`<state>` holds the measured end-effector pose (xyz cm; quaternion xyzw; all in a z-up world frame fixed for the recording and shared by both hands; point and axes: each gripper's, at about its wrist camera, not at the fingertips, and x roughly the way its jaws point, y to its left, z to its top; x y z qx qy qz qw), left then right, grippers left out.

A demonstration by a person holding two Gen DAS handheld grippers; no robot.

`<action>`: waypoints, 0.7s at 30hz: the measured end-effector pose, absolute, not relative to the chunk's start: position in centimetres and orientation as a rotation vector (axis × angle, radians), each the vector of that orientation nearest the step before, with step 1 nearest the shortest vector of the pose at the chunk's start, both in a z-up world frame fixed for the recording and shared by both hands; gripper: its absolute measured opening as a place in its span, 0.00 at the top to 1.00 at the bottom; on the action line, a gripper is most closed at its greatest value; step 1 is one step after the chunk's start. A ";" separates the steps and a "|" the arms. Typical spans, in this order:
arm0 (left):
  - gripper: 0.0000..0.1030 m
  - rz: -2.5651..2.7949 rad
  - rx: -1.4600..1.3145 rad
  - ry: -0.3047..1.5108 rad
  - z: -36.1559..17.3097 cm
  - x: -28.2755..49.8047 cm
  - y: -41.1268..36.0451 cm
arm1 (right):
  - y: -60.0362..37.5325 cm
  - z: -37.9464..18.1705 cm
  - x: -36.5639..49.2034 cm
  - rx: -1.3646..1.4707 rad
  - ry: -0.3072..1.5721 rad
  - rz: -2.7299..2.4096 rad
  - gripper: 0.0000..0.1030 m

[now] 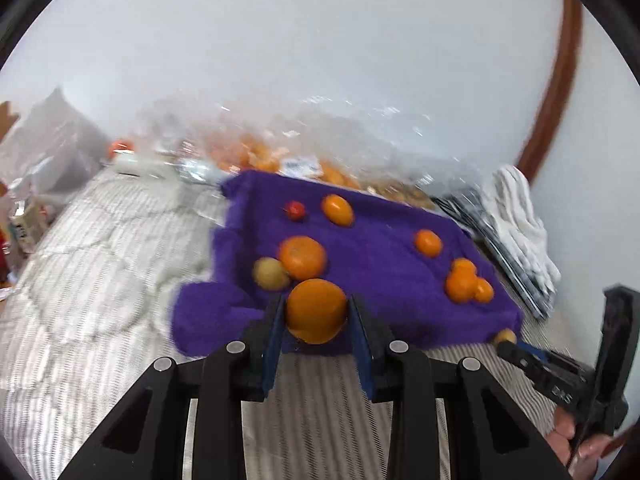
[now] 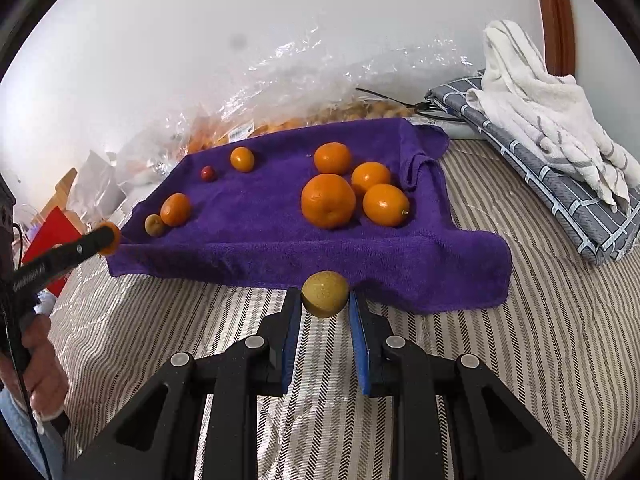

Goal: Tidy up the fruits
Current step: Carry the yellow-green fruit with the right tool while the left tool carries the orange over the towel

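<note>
On the striped bedspread [image 2: 540, 340] sits the purple towel [image 2: 280, 248] w/ most of the fruit spread over it. Your left gripper [image 1: 316, 312] is clamped on an orange [image 1: 316, 311], pads pressed on both sides, at the near edge of the towel. Your right gripper [image 2: 325, 300] is pinched tight on a small yellow-green fruit [image 2: 325, 294], also right at the towel's near edge, over the stripes.

Stuff around: right behind the held orange in the left view there's another orange [image 1: 303, 257] touching a second yellow-green fruit [image 1: 271, 274], so that spot's pretty crowded. Far side has a tiny red fruit [image 1: 295, 211] and a mandarin [image 1: 338, 210] near it. On the right of the towel is a cluster of four oranges [image 2: 328, 206], packed close, some touching.

Beyond the towel's far edge, a clear plastic bag [image 2: 304, 92] full of more orange fruit lies against the white wall [image 2: 200, 40]. Far right: folded grey checked cloth [image 2: 560, 188] w/ a white towel [image 2: 532, 92] piled on top. Left edge of the right view has a red box [image 2: 52, 236], partly hidden by your left tool. Left view is blurry, can't make out the clutter at far left.
</note>
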<state>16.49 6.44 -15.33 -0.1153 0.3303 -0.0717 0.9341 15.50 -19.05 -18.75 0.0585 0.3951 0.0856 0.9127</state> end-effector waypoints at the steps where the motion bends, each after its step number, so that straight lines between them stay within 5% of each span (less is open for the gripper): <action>1: 0.71 -0.120 -0.228 0.664 -15.3 16.5 6.6 | -19.1 -18.7 15.4 0.121 0.811 0.178 0.77; 21: 0.71 -0.076 -0.216 0.581 -14.1 15.8 7.6 | -19.3 -15.6 14.9 0.114 0.745 0.161 0.77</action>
